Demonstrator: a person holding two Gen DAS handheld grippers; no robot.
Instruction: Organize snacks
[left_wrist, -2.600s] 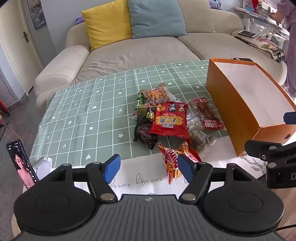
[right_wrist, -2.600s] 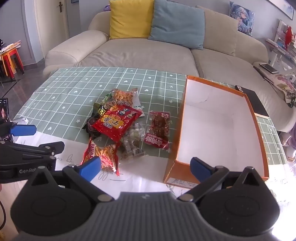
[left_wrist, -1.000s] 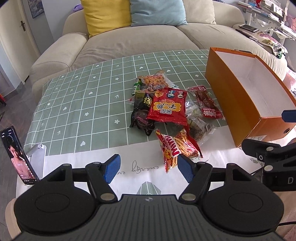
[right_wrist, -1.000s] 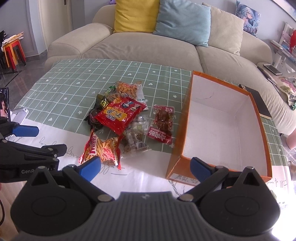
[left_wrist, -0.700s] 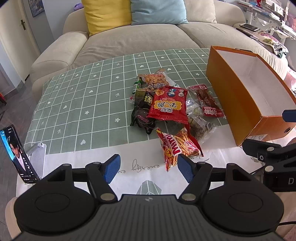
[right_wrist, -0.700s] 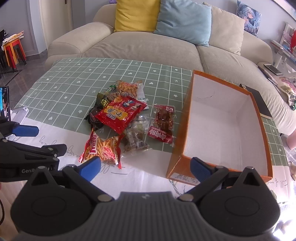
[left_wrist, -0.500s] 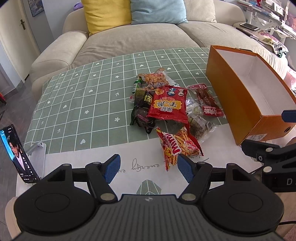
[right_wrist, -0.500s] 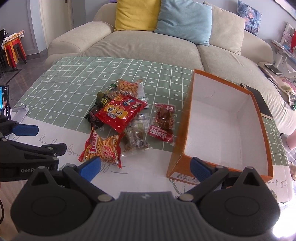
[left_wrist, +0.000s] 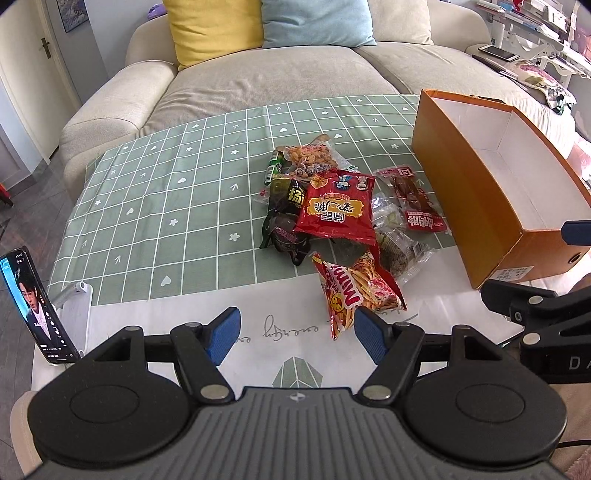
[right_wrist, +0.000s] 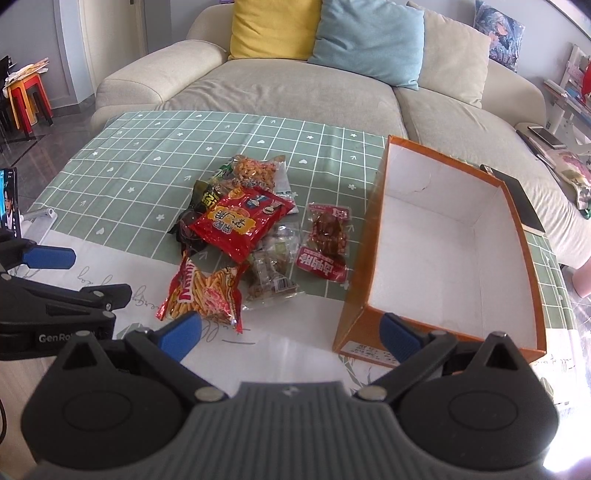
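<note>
A heap of snack packets lies mid-table on the green checked cloth. On top is a large red bag (left_wrist: 338, 206) (right_wrist: 240, 221). Nearest me is a red-and-yellow fries bag (left_wrist: 354, 291) (right_wrist: 203, 291). A red meat packet (left_wrist: 415, 203) (right_wrist: 327, 242) lies closest to the box, with clear wrapped snacks (right_wrist: 271, 269) and a dark packet (left_wrist: 286, 206) around the heap. An empty orange box (left_wrist: 458, 192) (right_wrist: 360, 277) with a white inside stands at the right. My left gripper (left_wrist: 295, 334) is open just short of the fries bag. My right gripper (right_wrist: 290, 334) is open before the box's near corner, empty.
A phone (left_wrist: 33, 306) on a white stand sits at the table's near left corner. A beige sofa (right_wrist: 295, 77) with yellow and blue cushions runs behind the table. A dark book (right_wrist: 521, 201) lies beyond the box. White printed cloth (left_wrist: 277, 321) covers the near strip.
Both grippers have drifted slightly forward and lower toward the heap and box. The snacks and the box have not moved, and both grippers stay open.
</note>
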